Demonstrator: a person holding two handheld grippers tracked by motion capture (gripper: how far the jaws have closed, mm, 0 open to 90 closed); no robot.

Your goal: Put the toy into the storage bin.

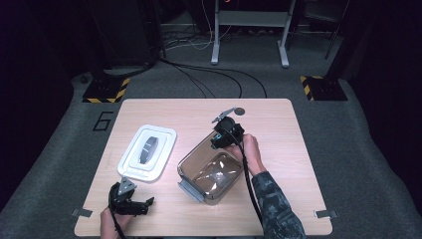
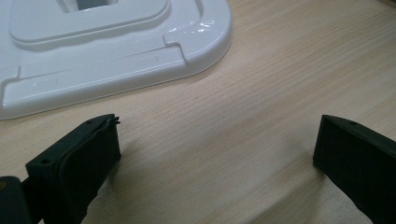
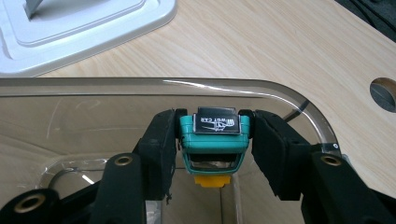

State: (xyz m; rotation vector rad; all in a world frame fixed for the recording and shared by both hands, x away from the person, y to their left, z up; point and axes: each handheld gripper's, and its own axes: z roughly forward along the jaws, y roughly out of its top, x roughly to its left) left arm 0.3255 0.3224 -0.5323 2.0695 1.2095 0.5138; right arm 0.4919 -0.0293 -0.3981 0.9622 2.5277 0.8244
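Observation:
A small teal toy car point(image 3: 215, 135) with a black label and a yellow part beneath is clamped between the pads of my right gripper point(image 3: 215, 140). It hangs just inside the far rim of a clear plastic container point(image 3: 187, 83). From above, the right gripper point(image 1: 219, 143) sits over the far end of the container point(image 1: 211, 172) at mid-table. The white lid point(image 1: 148, 152) lies flat to the container's left. My left gripper point(image 1: 132, 198) rests low near the table's front left edge. Its jaws stand wide apart over bare wood point(image 2: 217, 144), just short of the lid's corner point(image 2: 116, 51).
The wooden table point(image 1: 278, 149) has a round hole point(image 3: 384, 93) near its far edge. Crumpled clear film lies on the container's floor point(image 1: 216, 174). Grey carpet, cables and stand bases with yellow-black stripes point(image 1: 105, 90) surround the table.

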